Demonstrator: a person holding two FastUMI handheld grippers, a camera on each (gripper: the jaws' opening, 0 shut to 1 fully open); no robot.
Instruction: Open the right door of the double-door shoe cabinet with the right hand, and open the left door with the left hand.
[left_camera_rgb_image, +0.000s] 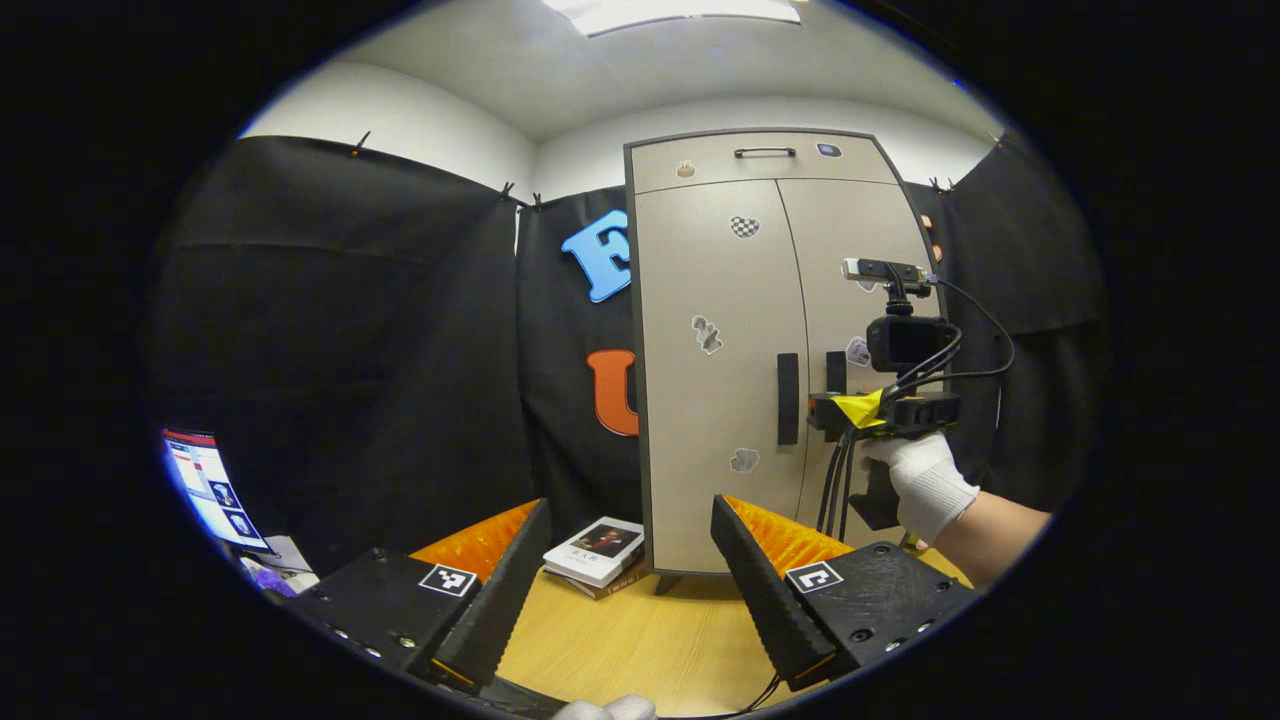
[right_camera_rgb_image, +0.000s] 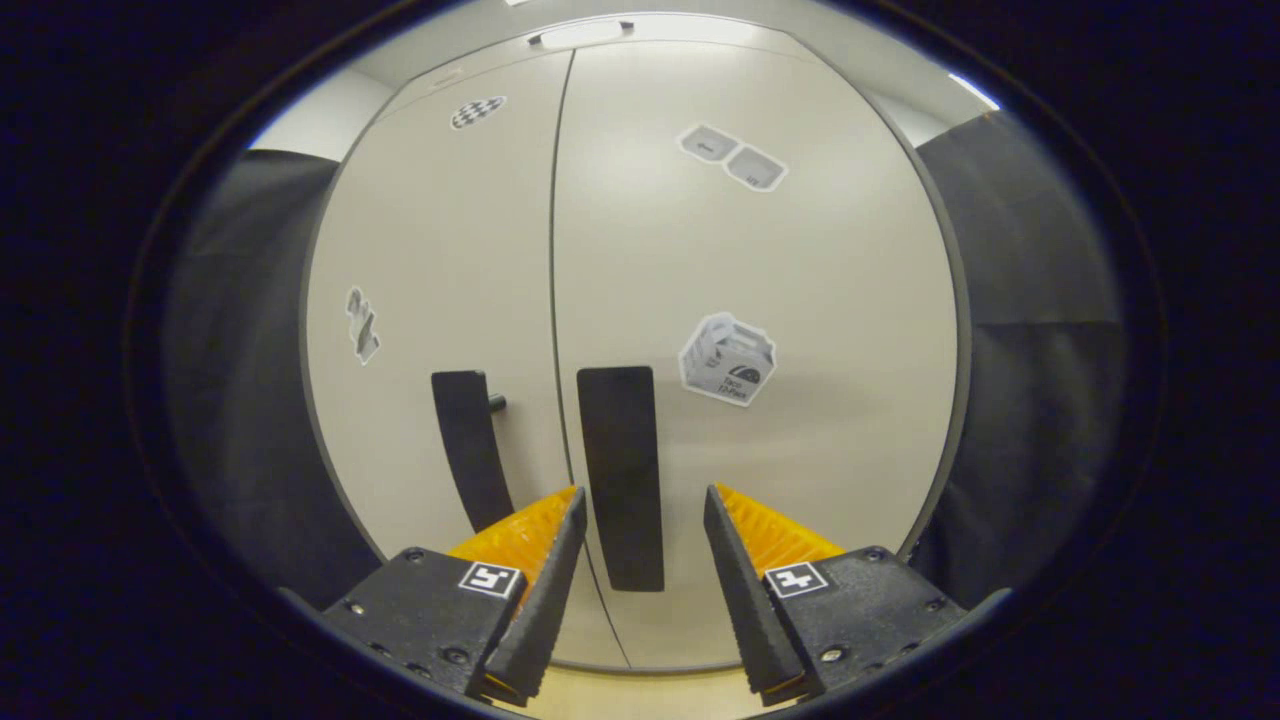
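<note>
Framing the right door handle (right_camera_rgb_image: 621, 478), open right gripper (right_camera_rgb_image: 640, 520); contact unclear.

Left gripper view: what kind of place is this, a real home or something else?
Probably a recording booth set up like a home, not a real room. Black cloth hangs as walls, clipped along the top. A shoe cabinet stands on a wooden tabletop, beside a stack of books.
</note>
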